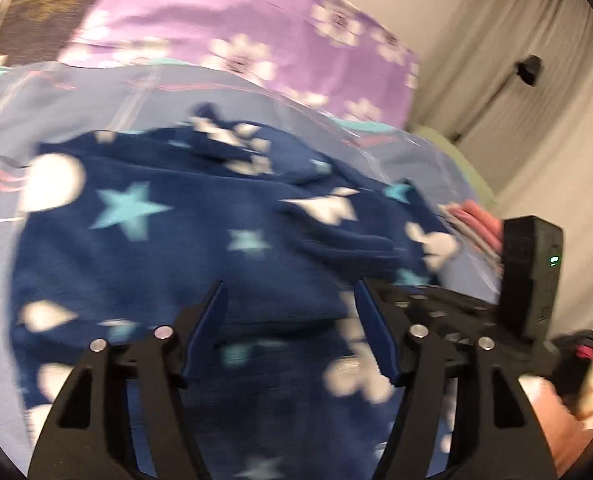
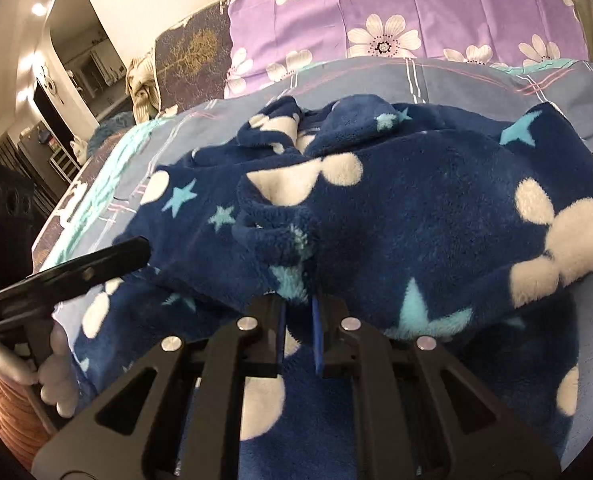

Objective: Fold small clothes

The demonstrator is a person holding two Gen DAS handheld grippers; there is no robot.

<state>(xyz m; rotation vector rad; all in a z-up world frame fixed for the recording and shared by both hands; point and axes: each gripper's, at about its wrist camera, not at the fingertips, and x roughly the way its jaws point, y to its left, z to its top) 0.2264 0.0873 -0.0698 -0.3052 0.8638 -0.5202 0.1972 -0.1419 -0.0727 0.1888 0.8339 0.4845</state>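
A small navy fleece garment (image 1: 168,256) with white blobs and light blue stars lies crumpled on a blue bedsheet (image 1: 76,96). My left gripper (image 1: 290,300) is open and empty, its blue fingers hovering just above the cloth; this view is blurred. In the right wrist view the garment (image 2: 436,208) is bunched and partly lifted. My right gripper (image 2: 298,304) is shut on a fold of the garment's near edge. The left gripper's body (image 2: 68,268) shows at the left of that view.
A purple flowered pillow (image 2: 416,12) lies at the head of the bed, with a dark patterned pillow (image 2: 192,60) to its left. Grey curtains (image 1: 536,80) hang at the right. Pink striped cloth (image 1: 476,224) lies at the bed's right edge.
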